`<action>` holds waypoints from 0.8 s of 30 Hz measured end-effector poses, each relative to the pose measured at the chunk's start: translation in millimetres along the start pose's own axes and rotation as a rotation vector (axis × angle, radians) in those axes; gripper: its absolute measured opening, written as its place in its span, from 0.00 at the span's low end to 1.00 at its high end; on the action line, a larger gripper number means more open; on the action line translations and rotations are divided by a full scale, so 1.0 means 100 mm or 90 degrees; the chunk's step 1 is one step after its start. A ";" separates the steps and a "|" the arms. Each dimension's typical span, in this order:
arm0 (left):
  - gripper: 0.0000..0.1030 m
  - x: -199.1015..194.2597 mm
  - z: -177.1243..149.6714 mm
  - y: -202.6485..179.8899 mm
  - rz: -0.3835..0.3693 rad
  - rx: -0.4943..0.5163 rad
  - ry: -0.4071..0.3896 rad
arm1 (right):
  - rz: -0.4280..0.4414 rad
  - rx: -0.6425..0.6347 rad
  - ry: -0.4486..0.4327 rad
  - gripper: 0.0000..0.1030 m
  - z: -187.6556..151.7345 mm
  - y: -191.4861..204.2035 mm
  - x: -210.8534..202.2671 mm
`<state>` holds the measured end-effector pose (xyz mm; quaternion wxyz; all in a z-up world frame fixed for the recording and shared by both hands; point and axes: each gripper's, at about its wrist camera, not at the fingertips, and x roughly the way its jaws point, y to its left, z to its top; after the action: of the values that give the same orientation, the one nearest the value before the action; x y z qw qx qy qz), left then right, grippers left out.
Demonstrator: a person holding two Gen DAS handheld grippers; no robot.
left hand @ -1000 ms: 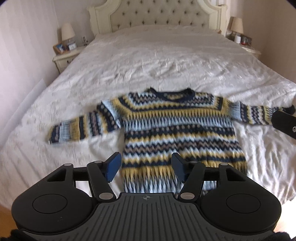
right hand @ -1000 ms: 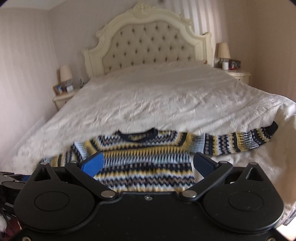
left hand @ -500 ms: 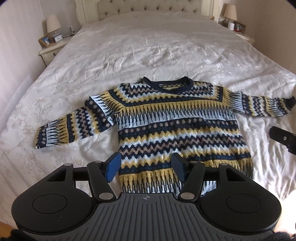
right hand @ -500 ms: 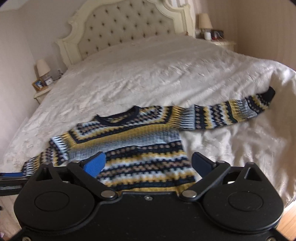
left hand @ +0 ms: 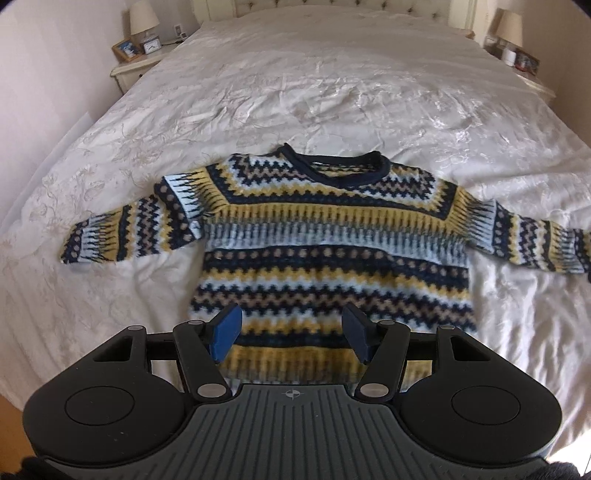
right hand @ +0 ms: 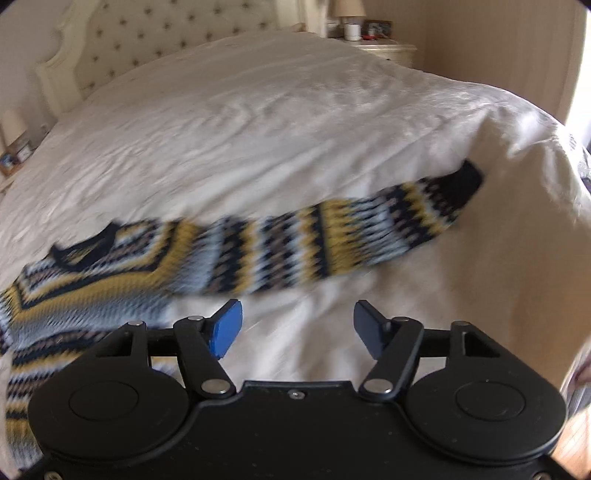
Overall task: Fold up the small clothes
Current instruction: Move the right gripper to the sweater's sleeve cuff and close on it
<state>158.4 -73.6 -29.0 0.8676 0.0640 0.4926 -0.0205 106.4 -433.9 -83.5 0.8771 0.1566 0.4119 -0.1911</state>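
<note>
A small knitted sweater (left hand: 332,251) with navy, yellow and light-blue zigzag bands lies flat, face up, on the white bed, both sleeves spread out. My left gripper (left hand: 291,334) is open and empty, hovering above the sweater's lower hem. In the right wrist view the sweater's right sleeve (right hand: 351,240) stretches toward the bed's right edge, its navy cuff (right hand: 463,186) at the end. My right gripper (right hand: 297,330) is open and empty, over bare bedspread just in front of that sleeve.
The white bedspread (left hand: 332,92) covers a large bed with a tufted headboard (right hand: 147,33). Nightstands with lamps and photo frames stand at the left (left hand: 136,55) and right (left hand: 517,55) of it. The bed's right side drops off (right hand: 535,240) near the cuff.
Both grippers have moved forward and lower toward the bed. The right gripper has swung rightward from the sweater's body to its right sleeve. The sweater has not moved.
</note>
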 end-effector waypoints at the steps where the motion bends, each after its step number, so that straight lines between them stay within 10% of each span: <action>1: 0.57 0.00 0.01 -0.06 0.005 -0.005 0.003 | -0.007 -0.003 -0.002 0.67 0.09 -0.13 0.06; 24: 0.57 0.04 0.06 -0.86 0.085 -0.059 0.035 | -0.085 -0.145 0.029 0.74 1.40 -1.52 1.30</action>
<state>157.6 -159.8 -37.2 0.8554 0.0573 0.5111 0.0622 204.8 -654.3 -117.7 0.8648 0.0322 0.4606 -0.1972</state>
